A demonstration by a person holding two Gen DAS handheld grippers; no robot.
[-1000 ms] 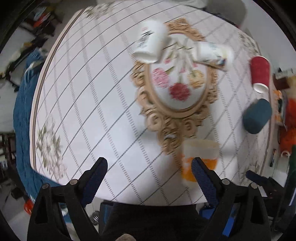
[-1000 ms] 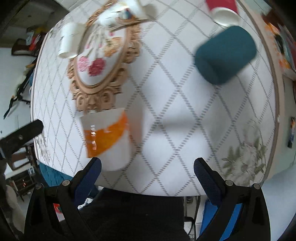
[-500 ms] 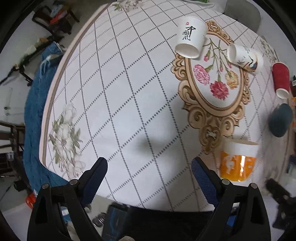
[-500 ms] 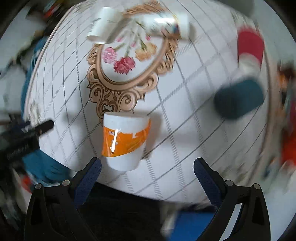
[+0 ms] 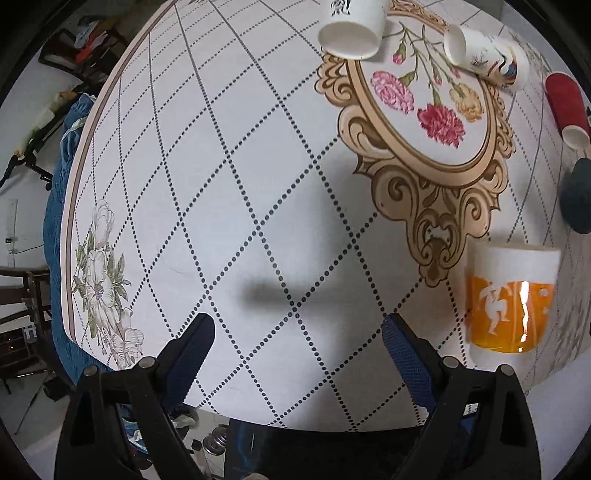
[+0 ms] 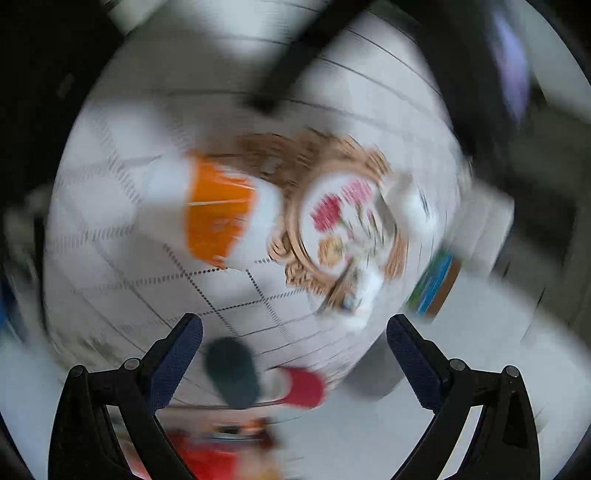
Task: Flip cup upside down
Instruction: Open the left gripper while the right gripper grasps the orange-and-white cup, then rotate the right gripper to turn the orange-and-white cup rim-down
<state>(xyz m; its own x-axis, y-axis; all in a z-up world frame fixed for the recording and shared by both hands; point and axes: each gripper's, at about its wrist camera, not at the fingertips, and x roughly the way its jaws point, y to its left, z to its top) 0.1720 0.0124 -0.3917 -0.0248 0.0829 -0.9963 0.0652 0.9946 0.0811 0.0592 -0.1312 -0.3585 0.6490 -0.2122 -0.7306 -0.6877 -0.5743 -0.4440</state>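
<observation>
— Where is the cup?

— The orange-and-white cup stands on the table, wider end up as far as I can tell, near the front edge on the right, just past the gilt scrollwork of the oval flower medallion.

— And your claws?

— My left gripper hangs spread wide over bare cloth, holding nothing, the cup well off to its right. My right gripper is also spread wide and empty; its view is badly smeared.

— What else is there?

— Far side: a white cup with black script and a bird-printed cup on its side. Right edge: a red cup lying down and a dark teal cup.
</observation>
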